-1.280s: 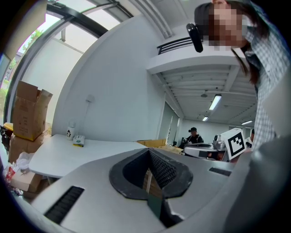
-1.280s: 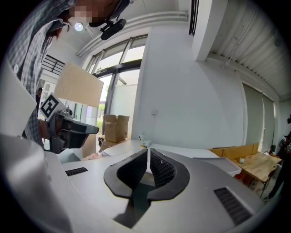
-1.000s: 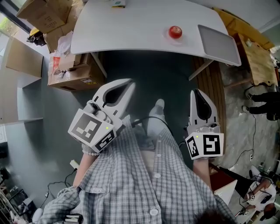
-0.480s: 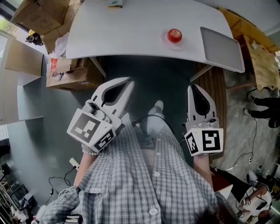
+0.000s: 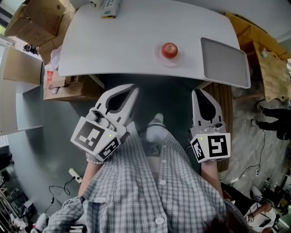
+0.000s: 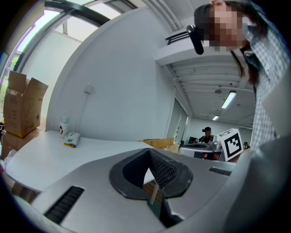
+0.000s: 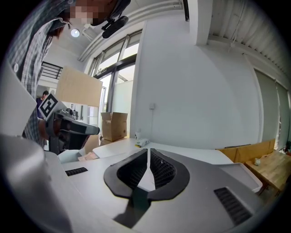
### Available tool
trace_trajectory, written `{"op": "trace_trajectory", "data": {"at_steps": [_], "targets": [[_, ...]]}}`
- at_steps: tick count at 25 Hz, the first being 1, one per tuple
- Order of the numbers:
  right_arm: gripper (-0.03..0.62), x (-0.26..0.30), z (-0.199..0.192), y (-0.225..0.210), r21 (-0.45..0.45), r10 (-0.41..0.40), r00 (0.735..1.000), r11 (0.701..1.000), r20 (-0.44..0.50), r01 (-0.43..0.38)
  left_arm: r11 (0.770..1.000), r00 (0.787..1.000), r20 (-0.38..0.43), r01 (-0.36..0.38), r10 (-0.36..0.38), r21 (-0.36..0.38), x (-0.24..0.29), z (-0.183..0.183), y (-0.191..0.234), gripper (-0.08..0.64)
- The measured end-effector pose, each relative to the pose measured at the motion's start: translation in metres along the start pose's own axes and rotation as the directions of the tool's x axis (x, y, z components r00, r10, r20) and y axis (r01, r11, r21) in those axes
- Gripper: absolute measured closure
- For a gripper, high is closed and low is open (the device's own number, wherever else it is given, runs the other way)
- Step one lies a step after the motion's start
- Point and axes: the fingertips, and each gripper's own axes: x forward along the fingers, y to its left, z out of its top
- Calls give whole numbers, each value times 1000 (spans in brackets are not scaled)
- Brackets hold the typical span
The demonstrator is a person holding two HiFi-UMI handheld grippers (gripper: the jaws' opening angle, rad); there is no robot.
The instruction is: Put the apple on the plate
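Observation:
A red apple (image 5: 169,49) sits on a pale round plate (image 5: 167,59) on the white table (image 5: 122,41), right of the middle and near the front edge. My left gripper (image 5: 133,88) hangs below the table's front edge, left of the apple, shut and holding nothing. My right gripper (image 5: 196,92) is level with it to the apple's right, jaws together and empty. Both point toward the table. The left gripper (image 6: 148,153) and the right gripper (image 7: 148,151) each show closed pads in their own views; the apple is hidden in both.
A grey flat slab (image 5: 223,60) lies on the table's right end. A small box (image 5: 110,8) rests at the far edge. Cardboard boxes (image 5: 27,20) stand at the left, another (image 5: 68,86) under the table. A wooden bench (image 5: 273,68) is at the right.
The table and apple have drawn nearer in the head view as the person steps forward. Both grippers have moved toward the table's edge, still shut.

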Motion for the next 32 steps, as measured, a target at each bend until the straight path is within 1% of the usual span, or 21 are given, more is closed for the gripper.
{"op": "trace_trajectory", "data": {"at_steps": [9,14,19,24,32], "targets": [[560,30,-8,-59,-27,46,999,999,-25,-47,995,997,22,-73,74,-64,62,5,9,551],[560,38,-16,-82,-17,72,997,997,-40,-72,992,995,26,-98,100,-73,82,7,6,551],[560,41,-28,-90,21,81,994,997,-67,-80,991,994,3,-110,110,-76,96,2,3,551],[560,43,-38,-96,41,86,992,996,-93,-83,987,990,-15,-144,143,-76,105,0,8,551],[560,66,-51,-99,60,92,986,995,-135,-85,984,987,-83,-145,136,-107,125,-12,27,551]]}}
